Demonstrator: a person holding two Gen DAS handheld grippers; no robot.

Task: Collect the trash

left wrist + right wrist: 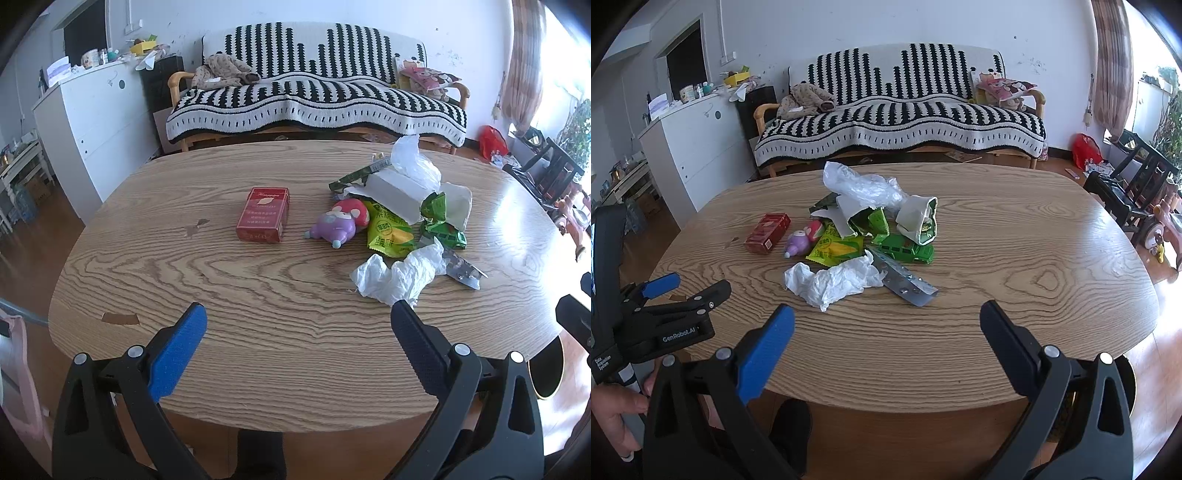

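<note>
Both grippers hang over the near edge of the oval wood-grain counter [258, 295], jaws spread wide and holding nothing: the left gripper [298, 314] and the right gripper [886, 314], each with one blue ribbed pad and one black. Just beyond the right gripper lies a crumpled white tissue [831, 282], soft and creased. Touching the tissue's right side is a flat silvery blister strip [905, 284]. Behind the tissue sit a glossy yellow-green snack wrapper [836, 249], a green toy car [907, 251], torn white packaging and clear crinkled plastic [860, 186]. Left of the tissue stand a rounded purple toy [798, 243] and a red cardboard box [767, 232].
</note>
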